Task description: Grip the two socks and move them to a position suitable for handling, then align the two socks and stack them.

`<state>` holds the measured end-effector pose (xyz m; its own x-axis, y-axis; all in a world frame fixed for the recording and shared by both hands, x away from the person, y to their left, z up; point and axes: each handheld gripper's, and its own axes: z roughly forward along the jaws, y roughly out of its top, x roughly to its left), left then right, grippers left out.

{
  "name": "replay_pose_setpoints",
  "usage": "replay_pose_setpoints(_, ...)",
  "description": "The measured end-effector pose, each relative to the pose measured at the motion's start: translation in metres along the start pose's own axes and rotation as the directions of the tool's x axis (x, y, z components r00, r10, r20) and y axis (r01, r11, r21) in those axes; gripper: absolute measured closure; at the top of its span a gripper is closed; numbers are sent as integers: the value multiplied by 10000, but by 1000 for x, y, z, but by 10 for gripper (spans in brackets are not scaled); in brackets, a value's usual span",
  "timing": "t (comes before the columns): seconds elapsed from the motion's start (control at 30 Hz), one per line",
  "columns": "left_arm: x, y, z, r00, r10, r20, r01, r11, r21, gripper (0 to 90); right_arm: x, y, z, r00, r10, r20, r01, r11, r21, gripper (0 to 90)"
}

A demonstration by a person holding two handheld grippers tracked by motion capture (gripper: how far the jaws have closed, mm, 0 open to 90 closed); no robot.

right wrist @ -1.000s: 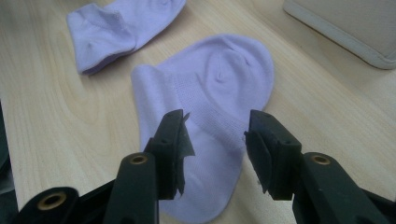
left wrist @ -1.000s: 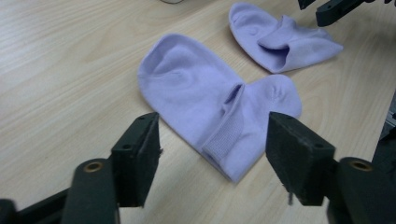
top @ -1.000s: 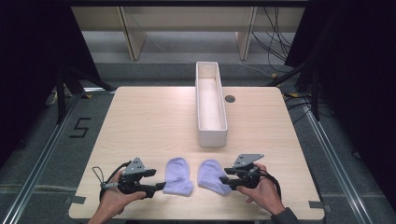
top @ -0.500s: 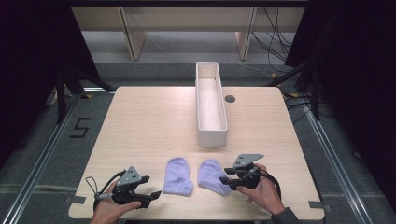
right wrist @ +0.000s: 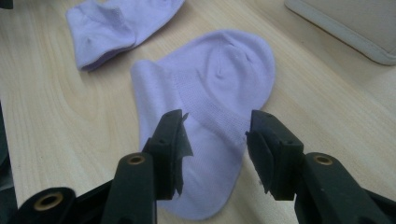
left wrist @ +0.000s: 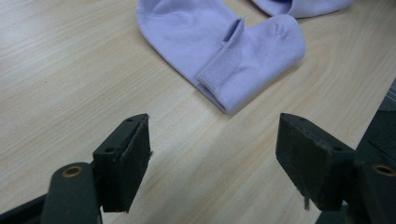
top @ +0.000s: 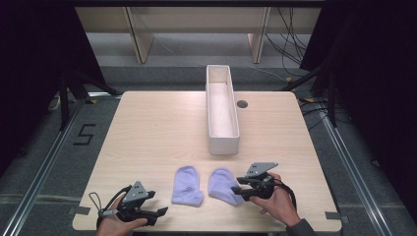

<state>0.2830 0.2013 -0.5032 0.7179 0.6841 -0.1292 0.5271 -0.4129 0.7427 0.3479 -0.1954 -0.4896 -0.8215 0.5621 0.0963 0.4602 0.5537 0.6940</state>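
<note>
A: High view first. Risks, big to small?

B: Table (top: 147, 123): both socks lie on it, in front of the bin's near end and close to the front edge. A sloppy drag could pull one off. Bin (top: 222, 142): narrow, so a sock carried there could drape over its wall.

A: Socks?

B: Left sock (top: 187, 186) is in front of the bin and a bit left, right sock (top: 221, 184) straight in front, and they almost touch. A wide pinch may catch both.

A: Grippers?

B: Right gripper (top: 236, 191), in front of the bin, has its jaws parted astride the right sock's cuff, not pressing. If it closes shallow I'd guess it takes one layer and the sock unfolds. Left gripper (top: 160, 212), farther front-left of the bin, has jaws that have just been opening. They stand wide with nothing between them, short of the left sock (left wrist: 219, 42). It could shove the sock instead of grabbing it.

A: Hard to see?

B: The near wall hides the bin floor just behind it. The bin is cut off in the right gripper view, and the right sock in the left gripper view. I can't tell whether the right jaw tips touch the table.
</note>
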Motion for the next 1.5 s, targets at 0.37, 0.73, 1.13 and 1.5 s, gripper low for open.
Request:
replay_pose_setpoints(0.37,0,-3,3,10000,-20,47,20,10000,90,256,0,-2,-3,10000,68,55,-68,10000,-27,555)
replay_pose_setpoints(0.73,1,-5,3,9999,-89,-94,91,9998,164,248,2,2,1,9999,100,57,-99,9999,-78,468)
replay_pose_setpoints(1.13,-1,-5,1,9998,-139,-106,140,9999,60,247,5,4,8,9997,53,-254,-47,9997,251,458)
replay_pose_setpoints(1.5,-2,-6,-1,9998,-95,-156,95,10000,20,247,-3,7,13,10000,13,-66,-11,9996,267,475)
